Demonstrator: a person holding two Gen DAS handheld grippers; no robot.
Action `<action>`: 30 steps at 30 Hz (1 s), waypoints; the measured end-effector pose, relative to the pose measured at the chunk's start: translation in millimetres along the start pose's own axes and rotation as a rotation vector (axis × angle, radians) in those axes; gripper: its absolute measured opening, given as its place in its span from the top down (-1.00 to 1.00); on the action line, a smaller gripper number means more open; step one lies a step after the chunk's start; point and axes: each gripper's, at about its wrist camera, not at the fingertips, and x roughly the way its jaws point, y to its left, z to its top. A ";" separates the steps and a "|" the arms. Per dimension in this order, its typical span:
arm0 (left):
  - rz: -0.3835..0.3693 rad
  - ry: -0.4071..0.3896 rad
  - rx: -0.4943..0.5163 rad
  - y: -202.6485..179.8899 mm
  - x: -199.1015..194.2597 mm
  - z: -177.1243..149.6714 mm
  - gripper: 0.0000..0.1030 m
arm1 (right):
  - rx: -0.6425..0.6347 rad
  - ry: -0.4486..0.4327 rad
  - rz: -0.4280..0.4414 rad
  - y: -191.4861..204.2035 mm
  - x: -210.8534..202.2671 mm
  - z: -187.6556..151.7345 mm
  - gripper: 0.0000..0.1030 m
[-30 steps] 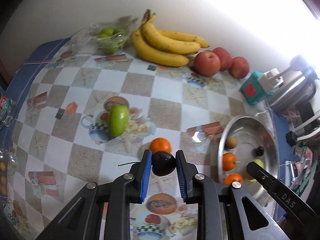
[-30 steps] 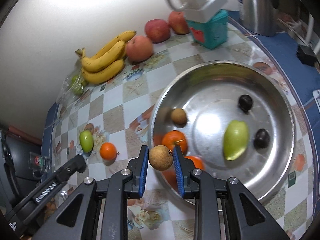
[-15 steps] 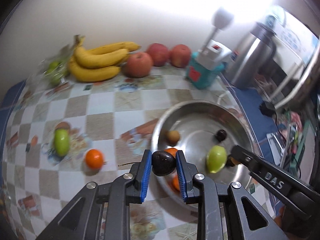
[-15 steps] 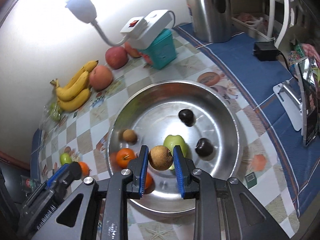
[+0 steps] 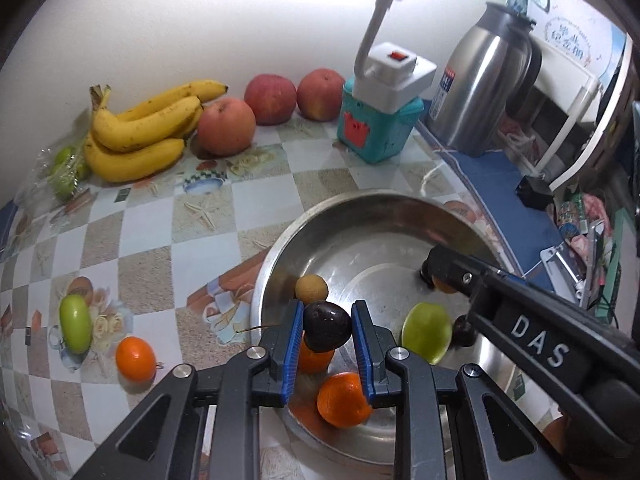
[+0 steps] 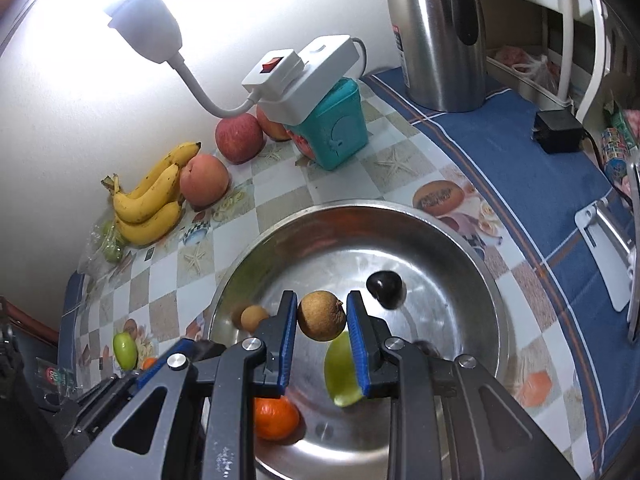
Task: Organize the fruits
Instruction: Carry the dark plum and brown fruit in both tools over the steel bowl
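Observation:
My left gripper [image 5: 326,330] is shut on a dark plum [image 5: 327,331] and holds it above the near left rim of the steel bowl [image 5: 360,208]. My right gripper [image 6: 322,316] is shut on a brown longan [image 6: 321,315] above the bowl's middle [image 6: 492,276]. In the bowl lie a small longan [image 5: 311,288], tangerines [image 5: 344,400], a green fruit [image 5: 427,332] and a dark plum [image 6: 384,283]. On the table left of the bowl lie a green fruit [image 5: 75,329] and a tangerine [image 5: 135,358].
Bananas [image 5: 140,132] and three apples [image 5: 226,126] line the back wall, with bagged green fruit [image 5: 66,172] at the left. A teal box with a white power strip [image 5: 380,120] and a steel kettle [image 5: 488,88] stand behind the bowl.
Both grippers have moved further over the bowl with their fruit still held. The left view has swung right, from the table to the bowl.

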 end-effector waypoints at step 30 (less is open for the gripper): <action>0.014 0.046 0.033 -10.4 32.3 9.2 0.45 | 0.052 0.108 -0.008 -10.9 37.3 -0.3 0.48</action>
